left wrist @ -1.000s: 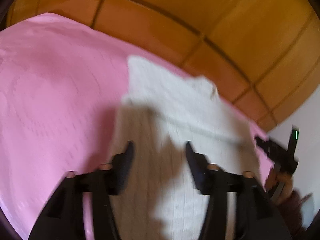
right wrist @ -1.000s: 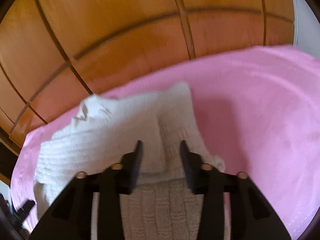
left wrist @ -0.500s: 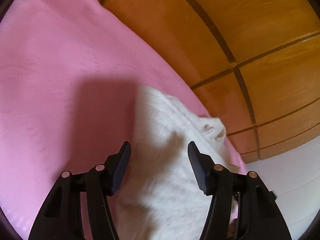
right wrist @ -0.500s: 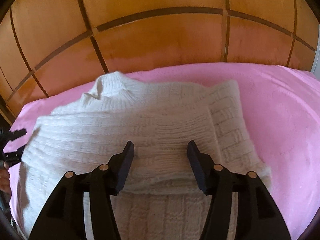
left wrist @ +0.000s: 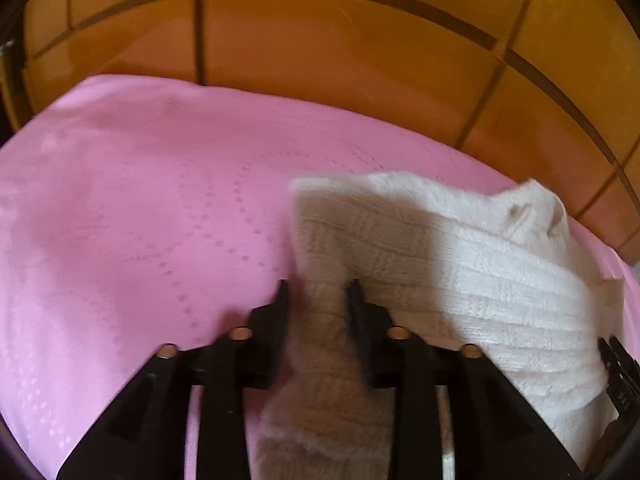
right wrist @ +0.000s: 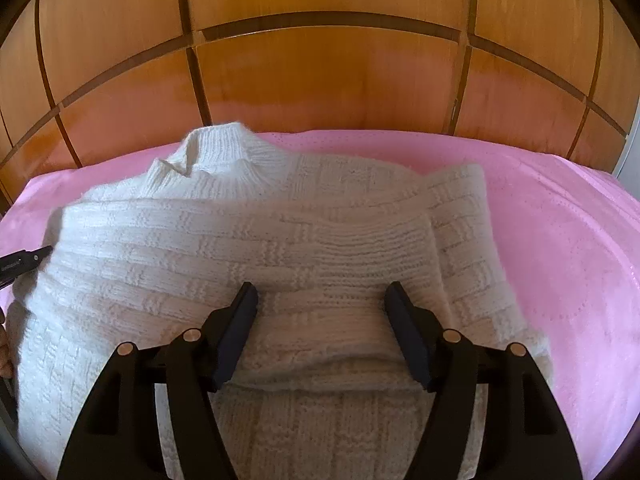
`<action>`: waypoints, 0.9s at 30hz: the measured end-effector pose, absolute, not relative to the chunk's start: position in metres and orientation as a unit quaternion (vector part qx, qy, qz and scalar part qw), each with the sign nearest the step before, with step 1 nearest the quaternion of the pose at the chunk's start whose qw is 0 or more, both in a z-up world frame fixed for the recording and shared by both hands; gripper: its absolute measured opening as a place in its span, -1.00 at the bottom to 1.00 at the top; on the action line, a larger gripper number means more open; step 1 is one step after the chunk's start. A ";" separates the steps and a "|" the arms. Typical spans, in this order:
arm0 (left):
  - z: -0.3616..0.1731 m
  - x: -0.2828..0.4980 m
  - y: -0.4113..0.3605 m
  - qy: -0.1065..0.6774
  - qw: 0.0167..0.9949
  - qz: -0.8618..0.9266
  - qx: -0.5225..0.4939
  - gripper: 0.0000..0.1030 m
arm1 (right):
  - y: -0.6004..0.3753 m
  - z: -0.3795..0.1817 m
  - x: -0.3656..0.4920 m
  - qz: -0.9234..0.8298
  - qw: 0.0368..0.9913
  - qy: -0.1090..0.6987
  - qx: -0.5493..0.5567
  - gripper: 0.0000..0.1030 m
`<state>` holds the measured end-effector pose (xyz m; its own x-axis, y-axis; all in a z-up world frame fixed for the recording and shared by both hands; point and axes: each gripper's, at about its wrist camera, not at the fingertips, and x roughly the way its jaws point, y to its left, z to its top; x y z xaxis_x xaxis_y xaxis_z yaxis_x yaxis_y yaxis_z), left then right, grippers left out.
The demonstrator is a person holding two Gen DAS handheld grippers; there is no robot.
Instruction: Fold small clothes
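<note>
A white knitted sweater point(right wrist: 240, 232) lies partly folded on a pink bedspread point(right wrist: 560, 240), its collar toward the headboard. In the left wrist view my left gripper point(left wrist: 319, 304) is at the sweater's point(left wrist: 480, 280) left edge. Its jaws are closing, and a bunched fold of knit fills the gap and touches both pads. My right gripper point(right wrist: 322, 304) hovers over the folded middle of the sweater. Its jaws are opening wide, the knit lies beneath them and neither pad presses on it. The left gripper's tip point(right wrist: 24, 262) shows at the left edge of the right wrist view.
A wooden panelled headboard point(right wrist: 320, 80) rises just behind the bed. Bare pink bedspread point(left wrist: 140, 220) stretches left of the sweater in the left wrist view and right of it in the other. Part of a hand point(right wrist: 4, 356) shows at the far left.
My left gripper has swung to the sweater's left edge and narrowed onto a fold of it. The right gripper's jaws have widened over the sweater, which now lies flatter.
</note>
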<state>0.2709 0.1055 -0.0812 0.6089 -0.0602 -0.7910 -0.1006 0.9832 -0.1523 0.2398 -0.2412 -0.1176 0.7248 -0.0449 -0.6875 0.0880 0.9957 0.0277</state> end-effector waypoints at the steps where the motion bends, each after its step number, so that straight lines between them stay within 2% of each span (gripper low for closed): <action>1: -0.075 0.263 0.104 0.434 0.897 0.015 -0.083 -0.25 | -0.242 -0.118 0.240 -0.034 0.928 0.369 0.032 0.31; 6: -0.046 0.227 0.096 0.391 0.918 -0.008 -0.072 0.01 | -0.243 -0.117 0.239 -0.034 0.929 0.367 0.034 0.32; 16: -0.015 0.176 0.065 0.341 0.938 -0.041 -0.041 0.04 | -0.243 -0.117 0.238 -0.033 0.930 0.365 0.035 0.32; 17: -0.015 0.173 0.065 0.338 0.939 -0.042 -0.039 0.16 | -0.243 -0.117 0.238 -0.034 0.930 0.365 0.035 0.32; 18: -0.015 0.172 0.064 0.335 0.940 -0.046 -0.039 0.19 | -0.243 -0.117 0.238 -0.034 0.930 0.365 0.035 0.32; 27: -0.033 0.182 0.057 0.352 0.934 -0.052 -0.039 0.19 | -0.243 -0.117 0.238 -0.031 0.930 0.364 0.038 0.34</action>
<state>0.1822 0.0567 -0.0330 0.7473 -0.1241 -0.6528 0.0696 0.9916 -0.1088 0.2381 -0.2434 -0.1169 0.7332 -0.0304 -0.6794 0.0864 0.9951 0.0487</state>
